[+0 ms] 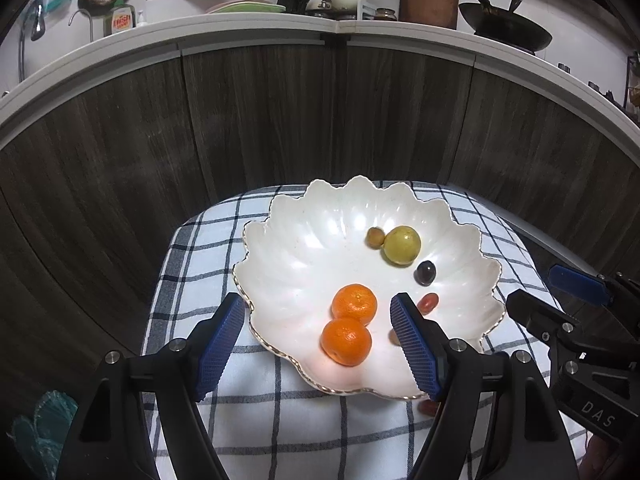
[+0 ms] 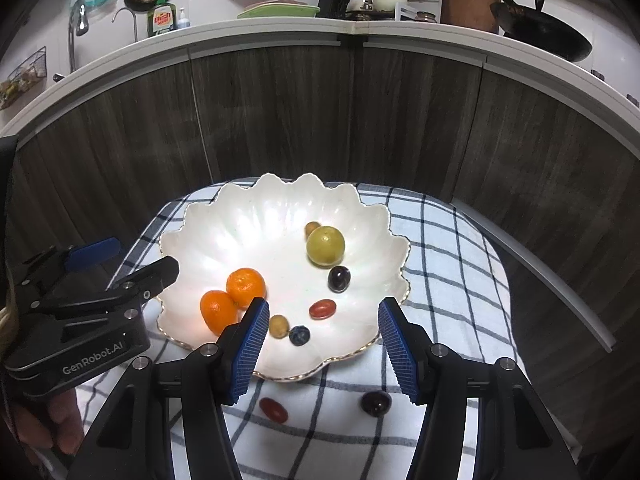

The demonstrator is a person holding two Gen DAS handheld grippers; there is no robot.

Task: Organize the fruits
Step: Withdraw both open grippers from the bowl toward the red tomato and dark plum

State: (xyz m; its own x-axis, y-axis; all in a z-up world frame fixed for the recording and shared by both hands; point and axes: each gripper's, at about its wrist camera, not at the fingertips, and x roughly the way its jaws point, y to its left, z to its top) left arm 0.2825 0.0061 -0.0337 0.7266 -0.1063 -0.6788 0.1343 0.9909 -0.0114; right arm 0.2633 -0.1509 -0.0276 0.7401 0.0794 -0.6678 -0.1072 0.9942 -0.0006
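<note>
A white scalloped bowl (image 1: 304, 248) (image 2: 248, 224) sits on a checked cloth. It holds two oranges (image 1: 354, 304) (image 2: 245, 287), a green-yellow plum (image 1: 402, 245) (image 2: 325, 246), a dark grape (image 1: 425, 272) (image 2: 339, 278), a red cherry tomato (image 2: 322, 308), a small olive-coloured fruit (image 2: 279, 326) and a blueberry (image 2: 299, 335). On the cloth in front of the bowl lie a red tomato (image 2: 273, 409) and a dark grape (image 2: 376, 402). My left gripper (image 1: 318, 344) is open and empty over the bowl's near left rim. My right gripper (image 2: 320, 348) is open and empty over the bowl's near edge.
The checked cloth (image 1: 280, 420) (image 2: 448, 280) covers a small table before dark wood cabinet fronts (image 1: 260, 120). A counter above carries a wok (image 1: 504, 24), dish soap (image 2: 161, 16) and dishes. The right gripper's body (image 1: 580, 340) is at the right; the left one's (image 2: 80, 320) at the left.
</note>
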